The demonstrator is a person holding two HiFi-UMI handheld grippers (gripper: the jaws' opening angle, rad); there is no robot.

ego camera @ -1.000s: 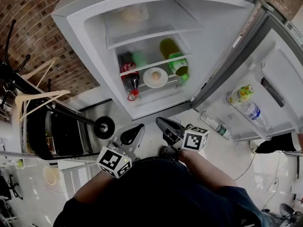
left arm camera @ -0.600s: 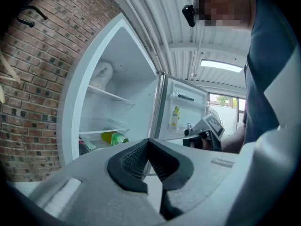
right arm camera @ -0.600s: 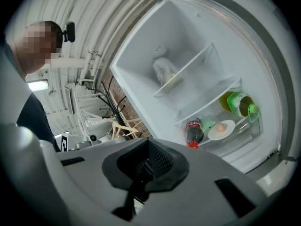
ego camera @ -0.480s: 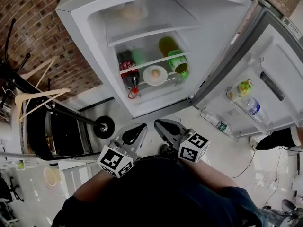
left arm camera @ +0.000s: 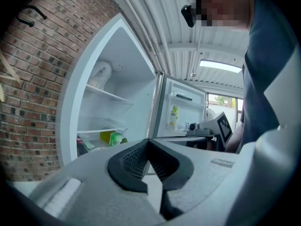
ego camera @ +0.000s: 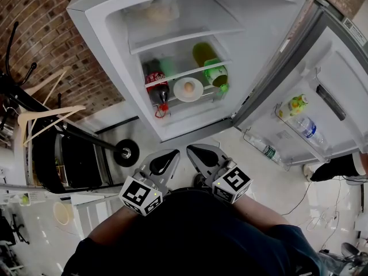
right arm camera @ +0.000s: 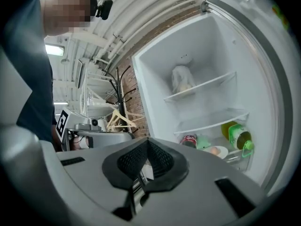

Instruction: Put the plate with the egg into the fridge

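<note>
The white plate (ego camera: 188, 89) with the egg (ego camera: 188, 87) on it rests on a lower shelf inside the open fridge (ego camera: 115, 45), between a cola bottle (ego camera: 157, 85) and a green bottle (ego camera: 211, 69). In the right gripper view the plate (right arm camera: 219, 151) shows low on the right. My left gripper (ego camera: 163, 161) and right gripper (ego camera: 200, 155) hang side by side close to my body, well below the fridge opening. Both are shut with nothing between the jaws, as the left gripper (left arm camera: 148, 144) and right gripper (right arm camera: 147, 145) views show.
The fridge door (ego camera: 322, 91) stands open to the right, with bottles (ego camera: 303, 130) in its racks. A wrapped item (ego camera: 156, 13) lies on the top shelf. A coat rack with wooden hangers (ego camera: 43, 119) stands against the brick wall on the left. Cables (ego camera: 339, 211) trail on the floor at right.
Both grippers have drawn slightly back toward my body, the right one turning a little. The fridge and the plate keep their places.
</note>
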